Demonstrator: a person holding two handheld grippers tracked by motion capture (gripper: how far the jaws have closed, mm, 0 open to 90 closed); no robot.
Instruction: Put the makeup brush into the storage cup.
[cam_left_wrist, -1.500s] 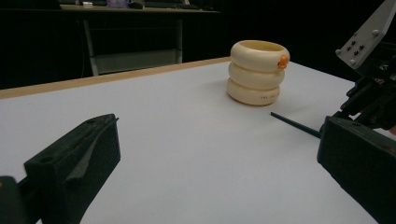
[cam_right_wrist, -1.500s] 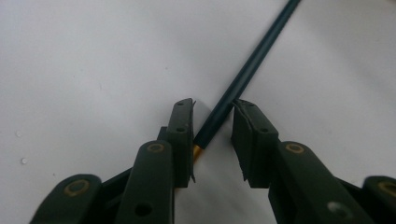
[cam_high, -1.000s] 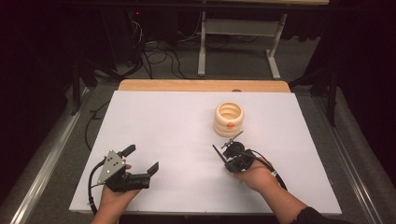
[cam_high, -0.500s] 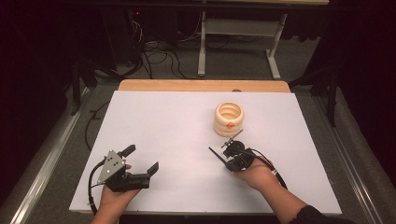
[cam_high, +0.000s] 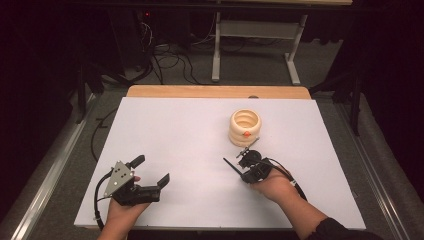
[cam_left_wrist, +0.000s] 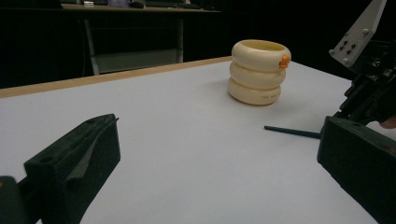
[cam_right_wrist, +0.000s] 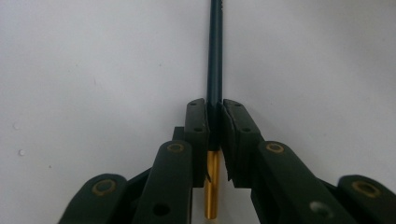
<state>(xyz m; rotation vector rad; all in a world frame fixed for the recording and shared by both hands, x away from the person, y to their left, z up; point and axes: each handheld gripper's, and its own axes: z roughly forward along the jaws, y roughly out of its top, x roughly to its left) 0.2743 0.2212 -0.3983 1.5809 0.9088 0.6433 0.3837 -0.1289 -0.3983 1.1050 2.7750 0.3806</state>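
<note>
1. High view: right gripper (cam_high: 235, 167), lower centre-right, clamped a thin dark rod with a gold end (cam_high: 231, 165) low over the white table (cam_high: 175, 130). Left gripper (cam_high: 150, 172), lower left, jaws apart, empty.
2. Left gripper view: cream stack of three plastic rings (cam_left_wrist: 259, 71) upper right; rod tip at right.
3. Right gripper view: jaws together on the rod. Judged step: holding the rod; next likely calls for carrying it toward the rings.

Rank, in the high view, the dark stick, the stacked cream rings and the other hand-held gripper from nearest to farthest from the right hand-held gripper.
1. Dark stick: clamped in the right hand-held gripper, pointing up-left over the white table.
2. Stacked cream rings: just beyond it, toward the far edge.
3. Left hand-held gripper: farthest, across the table at the near left, jaws open.
</note>
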